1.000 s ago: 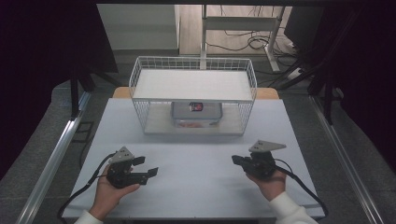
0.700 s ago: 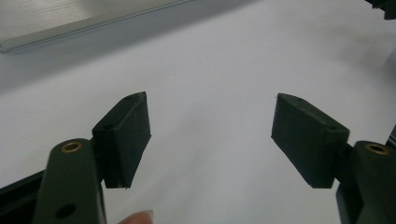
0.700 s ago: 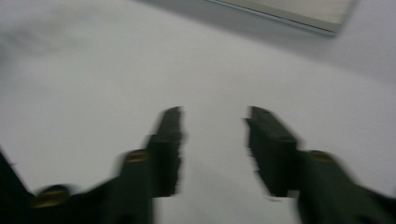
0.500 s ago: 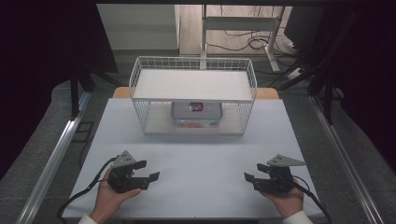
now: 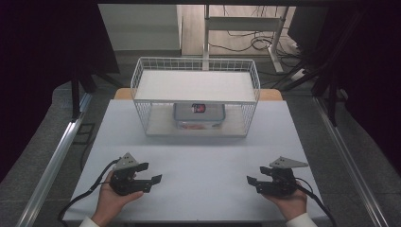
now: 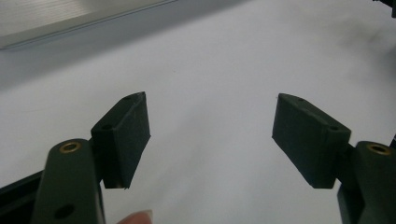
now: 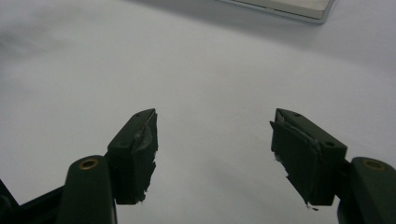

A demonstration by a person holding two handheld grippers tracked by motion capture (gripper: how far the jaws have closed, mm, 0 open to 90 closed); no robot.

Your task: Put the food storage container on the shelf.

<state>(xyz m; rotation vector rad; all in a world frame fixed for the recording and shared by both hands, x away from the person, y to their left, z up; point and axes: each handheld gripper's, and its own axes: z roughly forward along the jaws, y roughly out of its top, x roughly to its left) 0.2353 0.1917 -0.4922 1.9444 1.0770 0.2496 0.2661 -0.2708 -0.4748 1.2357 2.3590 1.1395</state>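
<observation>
High view, my left gripper (image 5: 152, 180) and right gripper (image 5: 253, 182) spread wide, empty, near the counter's (image 5: 203, 156) front corners, wire basket (image 5: 196, 97) at far edge.

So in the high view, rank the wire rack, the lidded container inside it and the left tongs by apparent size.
1. Wire rack
2. Lidded container and left tongs: look alike; the tongs sit nearer the camera, so unranked.

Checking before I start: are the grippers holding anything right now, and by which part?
Nothing is held. The left gripper and the right gripper are both open over the bare table.
</observation>
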